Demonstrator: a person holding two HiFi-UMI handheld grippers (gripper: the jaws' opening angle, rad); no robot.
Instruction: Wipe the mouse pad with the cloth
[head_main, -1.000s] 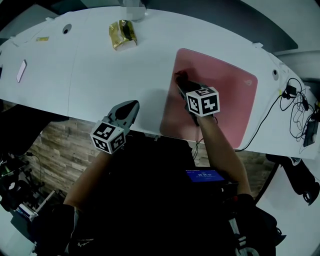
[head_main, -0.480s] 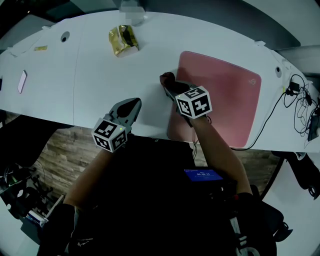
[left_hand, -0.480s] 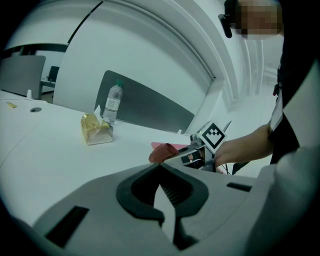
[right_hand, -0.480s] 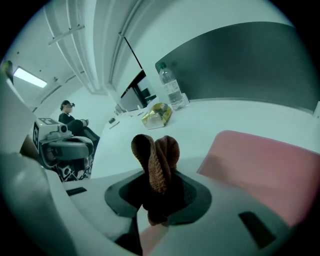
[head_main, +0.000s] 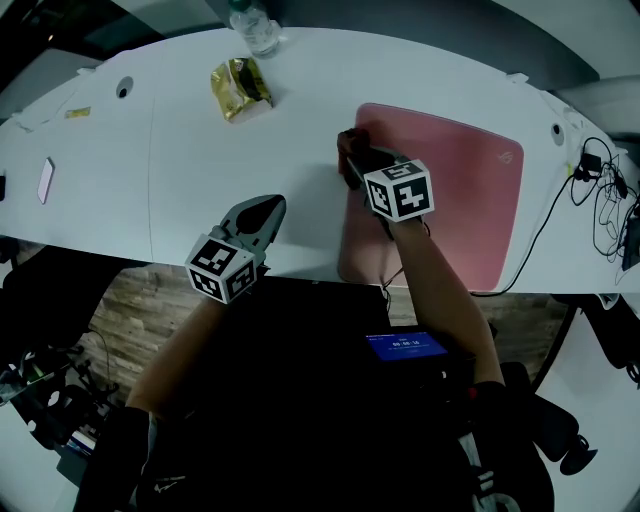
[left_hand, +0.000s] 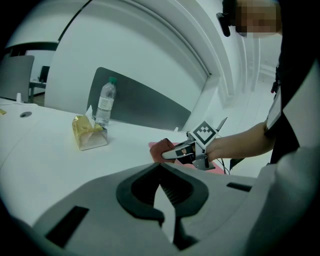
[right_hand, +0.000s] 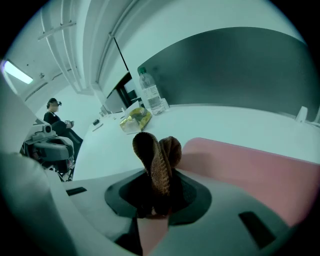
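The pink mouse pad (head_main: 450, 190) lies on the right part of the white table (head_main: 190, 170). My right gripper (head_main: 352, 158) is shut on a bunched brown cloth (head_main: 350, 140) at the pad's far left corner, over its left edge. In the right gripper view the cloth (right_hand: 152, 150) stands up out of the right gripper (right_hand: 154, 200), with the mouse pad (right_hand: 250, 160) to the right. My left gripper (head_main: 268, 207) rests shut near the table's front edge, left of the pad, holding nothing. The left gripper view has the left gripper (left_hand: 161, 167) in front and the cloth (left_hand: 159, 149) beyond.
A gold packet (head_main: 240, 85) and a water bottle (head_main: 258, 28) stand at the table's far side. A phone (head_main: 45, 165) lies far left. Cables (head_main: 600, 200) trail off the right end. A seated person (right_hand: 57, 120) is in the background of the right gripper view.
My right gripper dragged the cloth leftward off the pad's left edge, then brought it back slightly toward the far left corner. The left gripper has stayed put.
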